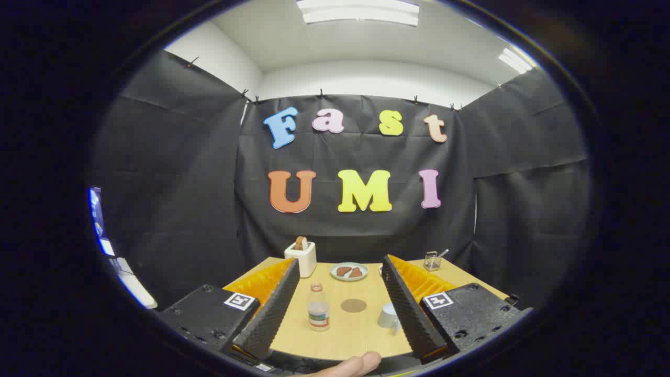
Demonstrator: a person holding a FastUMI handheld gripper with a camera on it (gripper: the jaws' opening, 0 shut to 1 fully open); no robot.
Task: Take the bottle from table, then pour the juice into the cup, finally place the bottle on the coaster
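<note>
A small clear bottle [317,307] with a label band and a little juice at its bottom stands upright on the wooden table [345,335], between my fingers and nearer the left one. A round brown coaster [354,305] lies flat just right of the bottle. A pale cup [389,315] stands by the inner side of the right finger, partly hidden by it. My gripper [340,272] is open wide, held above the near part of the table, with nothing between its fingers touching them.
Beyond the fingers, a white toaster [301,257] with bread in it stands at the back left. A plate [349,272] with brown pieces sits at the back middle. A small glass holder [432,260] with a utensil is at the back right. A fingertip [356,365] shows below.
</note>
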